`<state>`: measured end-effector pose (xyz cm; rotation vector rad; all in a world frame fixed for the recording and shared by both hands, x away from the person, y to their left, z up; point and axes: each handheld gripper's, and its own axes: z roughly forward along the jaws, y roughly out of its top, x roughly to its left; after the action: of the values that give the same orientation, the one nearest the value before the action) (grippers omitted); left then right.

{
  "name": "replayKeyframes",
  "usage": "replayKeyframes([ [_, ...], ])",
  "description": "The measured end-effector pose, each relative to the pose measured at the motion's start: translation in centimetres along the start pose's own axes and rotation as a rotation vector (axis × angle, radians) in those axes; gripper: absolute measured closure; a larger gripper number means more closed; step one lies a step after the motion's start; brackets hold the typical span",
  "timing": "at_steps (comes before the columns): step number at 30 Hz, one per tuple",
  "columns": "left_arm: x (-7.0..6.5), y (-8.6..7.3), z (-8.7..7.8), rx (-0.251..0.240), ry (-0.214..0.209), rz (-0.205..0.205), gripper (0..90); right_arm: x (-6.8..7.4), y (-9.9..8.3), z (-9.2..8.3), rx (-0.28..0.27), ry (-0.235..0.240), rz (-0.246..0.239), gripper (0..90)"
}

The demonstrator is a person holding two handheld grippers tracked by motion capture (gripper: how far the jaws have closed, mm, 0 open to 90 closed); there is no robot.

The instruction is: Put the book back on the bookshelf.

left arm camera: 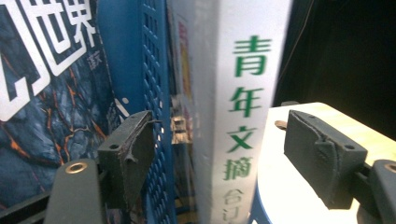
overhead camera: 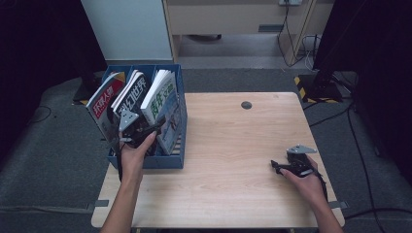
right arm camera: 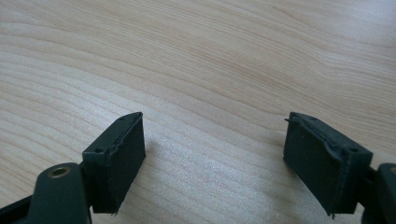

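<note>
Left gripper [overhead camera: 145, 132]: left-centre of the high view, parked at the blue file rack, jaws spread apart with a gap on both sides of the white magazine, so not pinching it.
White magazine [left arm camera: 243, 107]: between those jaws in the left gripper view, standing up in the middle of the frame, green characters down the spine; in the high view, rightmost slot of the rack.
Blue file rack [overhead camera: 179, 97]: upper left of the high view, sitting on the table's left edge, three compartments.
Dark magazine [overhead camera: 130, 94]: middle slot, leaning left.
Red magazine [overhead camera: 108, 99]: left slot, also leaning left.
Right gripper [overhead camera: 282, 167]: lower right of the high view, low over bare wood, jaws wide apart, nothing between them.
Table [overhead camera: 228, 141]: light wood, small dark round cap near the far edge.
</note>
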<state>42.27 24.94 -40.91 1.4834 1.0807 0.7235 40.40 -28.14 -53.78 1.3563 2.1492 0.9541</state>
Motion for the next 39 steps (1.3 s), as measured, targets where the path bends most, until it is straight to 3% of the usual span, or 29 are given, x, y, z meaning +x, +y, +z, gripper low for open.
replayKeyframes([
  [13, -0.1, -0.5, -1.7, 0.011, -0.01, -0.021, 22.8, 0.0, 0.0, 0.0, 0.003, 0.001, 0.001, 19.9],
  [19, -0.1, -0.8, -1.6, 0.01, -0.02, -0.043, 21.9, 0.0, 0.0, 0.0, 0.004, 0.0, 0.002, 19.9],
  [39, -0.4, -0.9, -2.0, 0.033, -0.025, -0.031, 14.5, 0.1, 0.0, 0.0, 0.007, 0.001, 0.002, 19.4],
])
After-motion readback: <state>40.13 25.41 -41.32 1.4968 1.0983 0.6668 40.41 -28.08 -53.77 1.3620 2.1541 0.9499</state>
